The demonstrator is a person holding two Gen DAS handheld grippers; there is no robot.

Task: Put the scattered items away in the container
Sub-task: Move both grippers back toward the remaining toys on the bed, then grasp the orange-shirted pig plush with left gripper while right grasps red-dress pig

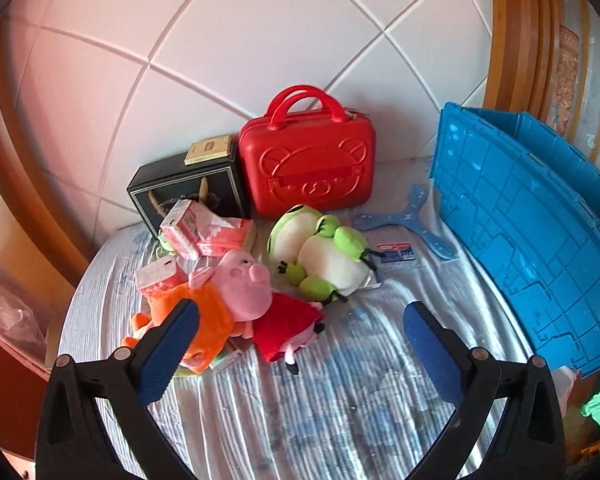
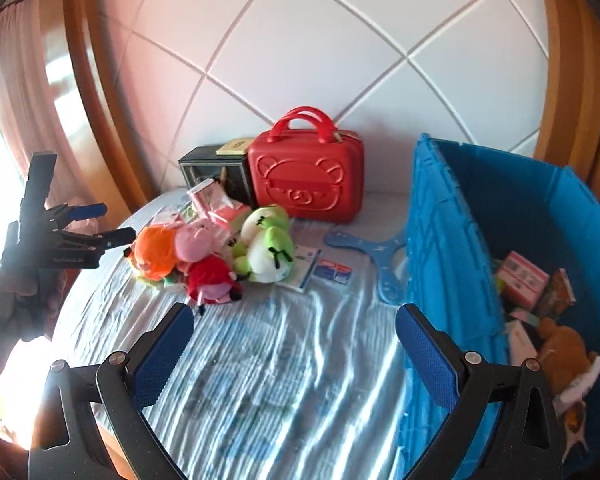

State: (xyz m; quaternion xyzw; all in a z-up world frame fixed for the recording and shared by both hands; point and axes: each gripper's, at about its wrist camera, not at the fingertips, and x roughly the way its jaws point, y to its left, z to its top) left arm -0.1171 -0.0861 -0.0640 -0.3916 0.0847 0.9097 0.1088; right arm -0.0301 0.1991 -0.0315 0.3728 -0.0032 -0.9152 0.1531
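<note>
Both tongs stand wide open with nothing between their blue-padded fingers. From the left wrist camera, the left gripper [image 1: 298, 344] hovers over the blue-and-white striped bedsheet [image 1: 340, 400] at the bottom of the frame, its left pad overlapping the orange plush toy [image 1: 204, 320] at lower left. Touching that toy are a pink pig plush in a red dress [image 1: 256, 300] and, just right of centre, a green-and-white frog plush [image 1: 320, 252]. Pink cartons [image 1: 196, 228] lie above the pig, in front of a black gift box [image 1: 188, 188], and a red hard-shell case with a bear face [image 1: 308, 160] stands against the white quilted headboard [image 1: 220, 60]. A blue three-armed flat plastic piece [image 1: 412, 220] and a small card [image 1: 396, 252] lie between the frog and the big blue plastic crate [image 1: 540, 220] filling the right side. From the right wrist camera, the right gripper [image 2: 294, 344] hangs low over the sheet, beside the crate's wall at right. Inside the crate, at right, sit a pink box [image 2: 520, 280] and a brown plush [image 2: 564, 356]. The toy heap sits at centre left, well apart from the crate, and the left gripper shows at the far left edge.
</note>
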